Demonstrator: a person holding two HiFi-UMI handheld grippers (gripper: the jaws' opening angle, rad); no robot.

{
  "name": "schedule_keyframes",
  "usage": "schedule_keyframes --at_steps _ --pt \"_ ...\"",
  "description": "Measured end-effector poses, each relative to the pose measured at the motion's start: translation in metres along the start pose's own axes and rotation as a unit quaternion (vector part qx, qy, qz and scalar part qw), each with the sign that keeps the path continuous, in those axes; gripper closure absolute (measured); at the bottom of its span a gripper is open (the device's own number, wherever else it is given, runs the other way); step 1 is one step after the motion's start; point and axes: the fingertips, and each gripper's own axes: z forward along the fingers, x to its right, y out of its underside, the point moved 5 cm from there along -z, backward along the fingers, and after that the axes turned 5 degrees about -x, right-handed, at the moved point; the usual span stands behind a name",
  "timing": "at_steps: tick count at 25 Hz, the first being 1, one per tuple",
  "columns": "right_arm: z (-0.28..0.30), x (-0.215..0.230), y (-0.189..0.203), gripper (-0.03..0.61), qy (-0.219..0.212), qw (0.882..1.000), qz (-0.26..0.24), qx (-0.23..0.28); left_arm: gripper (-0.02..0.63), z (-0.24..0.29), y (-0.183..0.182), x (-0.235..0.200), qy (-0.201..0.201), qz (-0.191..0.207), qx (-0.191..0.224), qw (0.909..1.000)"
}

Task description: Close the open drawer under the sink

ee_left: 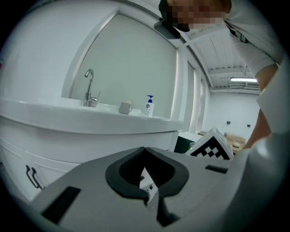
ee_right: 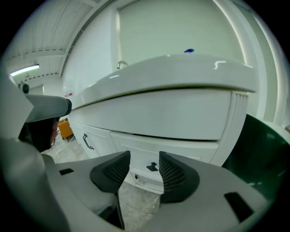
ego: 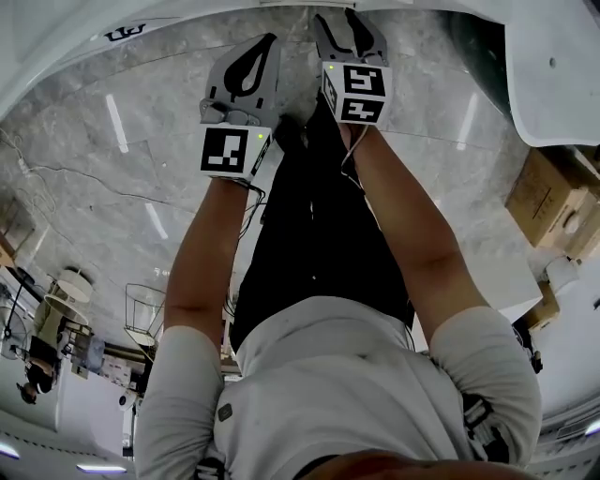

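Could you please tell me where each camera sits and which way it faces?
Head view: on the person's head, facing steeply down at the marble floor; torso, both forearms, left tongs and right tongs show.
Left gripper view: on the left tongs, facing the sink counter and faucet past shut jaws; an arm shows.
Right gripper view: on the right tongs, facing the cabinet's dark handle between open jaws.
Shared: both gripper views show the sink counter.

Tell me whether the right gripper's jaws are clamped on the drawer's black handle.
No. The right gripper has its jaws apart and empty; the black handle shows beyond them, untouched.
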Motion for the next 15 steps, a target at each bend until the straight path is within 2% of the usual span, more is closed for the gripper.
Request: schedule_keyframes --at_steps 3,9,15 --pt "-0.037 -0.004 -0.014 0.37 -0.007 1.0 -0.016 0.006 0.604 -0.023 -0.021 0.014 0.002 -0.009 0.01 0.9999" --pt "-0.13 -0.016 -0.062 0.467 -0.023 0.998 -0.043 0.042 0.604 -0.084 -0.069 0.038 0.011 0.001 0.013 0.9999" --pt "-0.217 -0.046 -0.108 0.535 -0.079 0.989 -0.09 0.083 0.604 -0.15 -0.114 0.071 0.032 0.022 0.027 0.9989"
